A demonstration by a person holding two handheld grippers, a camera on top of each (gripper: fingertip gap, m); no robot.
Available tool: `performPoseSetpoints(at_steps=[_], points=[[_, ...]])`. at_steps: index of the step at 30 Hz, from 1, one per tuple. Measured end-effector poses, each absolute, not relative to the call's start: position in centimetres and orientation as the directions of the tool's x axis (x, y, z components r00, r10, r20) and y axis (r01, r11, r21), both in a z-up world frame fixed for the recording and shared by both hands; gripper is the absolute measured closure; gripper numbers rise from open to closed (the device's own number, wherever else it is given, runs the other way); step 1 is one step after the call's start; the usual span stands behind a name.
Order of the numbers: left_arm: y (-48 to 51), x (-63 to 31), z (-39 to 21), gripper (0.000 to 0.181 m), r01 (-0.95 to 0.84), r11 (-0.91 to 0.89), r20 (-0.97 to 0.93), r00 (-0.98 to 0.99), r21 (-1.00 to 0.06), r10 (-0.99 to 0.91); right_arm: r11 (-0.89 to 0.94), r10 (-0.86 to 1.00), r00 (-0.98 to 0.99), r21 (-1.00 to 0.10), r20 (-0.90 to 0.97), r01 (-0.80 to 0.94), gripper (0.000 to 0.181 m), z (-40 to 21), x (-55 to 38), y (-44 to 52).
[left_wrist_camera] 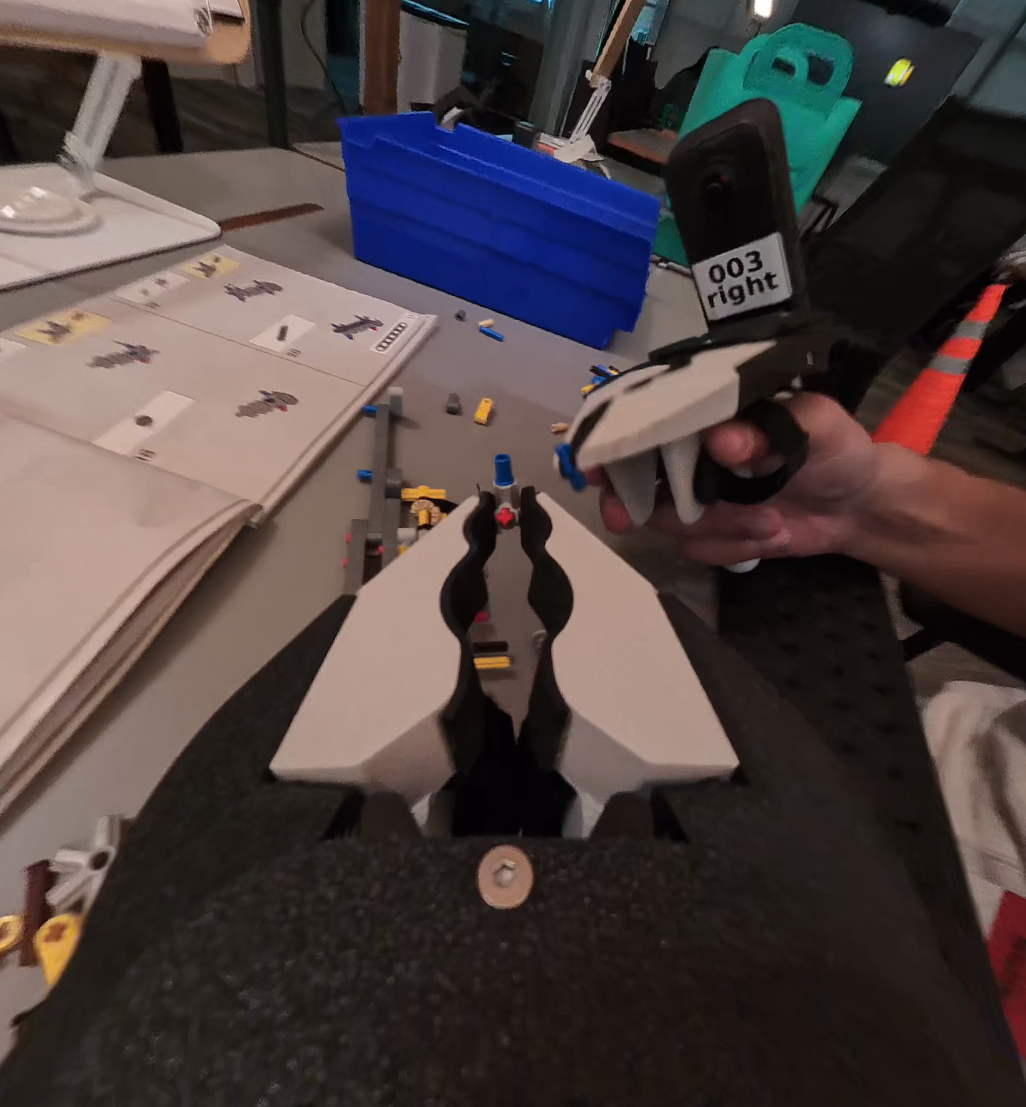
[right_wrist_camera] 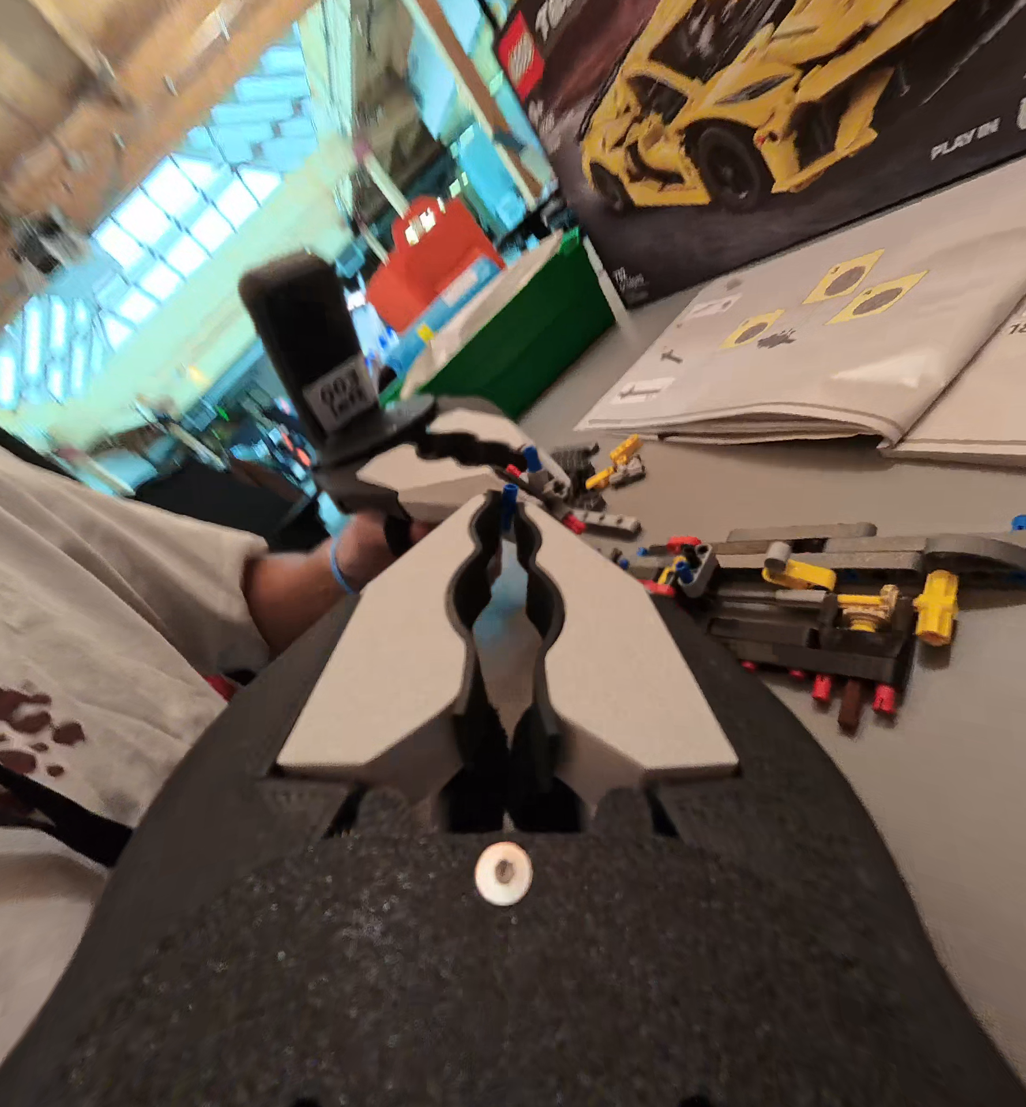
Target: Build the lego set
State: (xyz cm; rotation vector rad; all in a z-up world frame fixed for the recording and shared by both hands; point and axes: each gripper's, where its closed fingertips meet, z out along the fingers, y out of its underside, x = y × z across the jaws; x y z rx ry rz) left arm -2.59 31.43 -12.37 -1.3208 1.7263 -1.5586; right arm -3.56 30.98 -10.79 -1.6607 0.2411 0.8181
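— What did your left gripper hold?
— It pinched a small grey connector with a blue pin on top.
— And the right gripper?
— Its tips squeezed a blue pin. The half-built chassis lay on the table beside the manual.

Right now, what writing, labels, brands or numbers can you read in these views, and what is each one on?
I do not quote writing; here is where it stands.
Sharp white label on the right gripper: clear print.
Blurred white label on the left gripper: unreadable.
Black set box: logo, large lettering.
Instruction booklet: page number; step print too small.
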Motion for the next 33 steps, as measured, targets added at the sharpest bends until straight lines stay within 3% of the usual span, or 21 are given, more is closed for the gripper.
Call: performPoseSetpoints(at_steps=[4, 33], points=[[30.7, -2.9, -12.0, 0.175, -0.317, -0.085, 0.231, -0.457, -0.945, -0.859, -0.175, 0.236, 0.690, -0.729, -0.684, -0.662, 0.179, -10.5, -1.7, 31.5], [32.0, -2.6, -10.9, 0.175, -0.281, -0.150, 0.261, -0.414, -0.948, -0.872, -0.116, 0.244, 0.642, -0.679, -0.727, -0.725, 0.178, -9.6, -1.9, 32.8]])
